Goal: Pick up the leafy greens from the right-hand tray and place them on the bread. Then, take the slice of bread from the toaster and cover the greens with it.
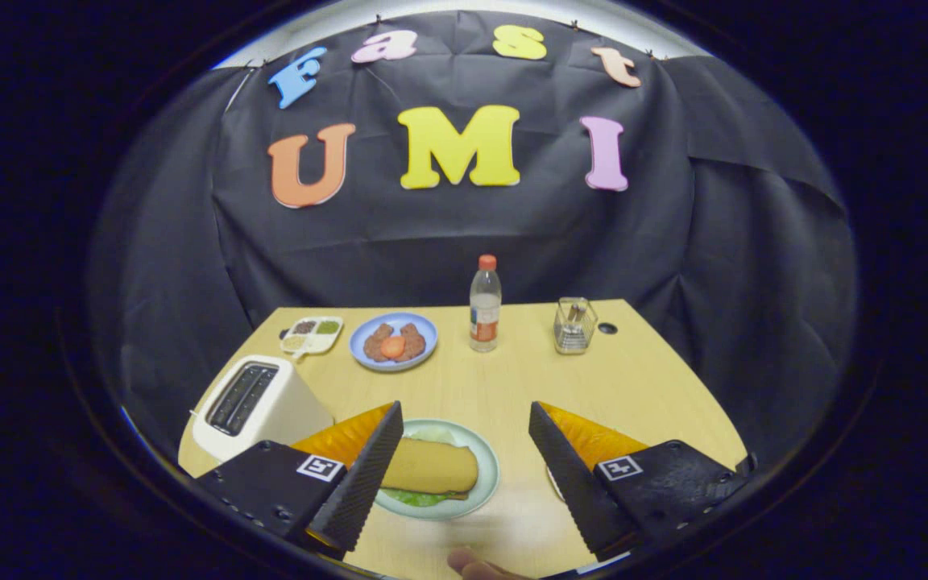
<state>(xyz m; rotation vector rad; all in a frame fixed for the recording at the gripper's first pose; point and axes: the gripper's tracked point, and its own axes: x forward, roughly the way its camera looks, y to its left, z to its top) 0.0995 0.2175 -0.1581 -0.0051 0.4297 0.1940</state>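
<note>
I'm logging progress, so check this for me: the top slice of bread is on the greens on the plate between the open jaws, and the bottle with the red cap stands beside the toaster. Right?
One detail is wrong. The gripper view shows the bottle with the red cap standing at the table's far side between the blue plate and the wire holder, well apart from the toaster. The bread slice does cover the greens, and the gripper is open.

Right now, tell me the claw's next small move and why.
Probably draw the open, empty claw up and away. The bread slice already covers the greens on the plate, and the toaster slots look empty, so nothing seems left to grasp.
</note>
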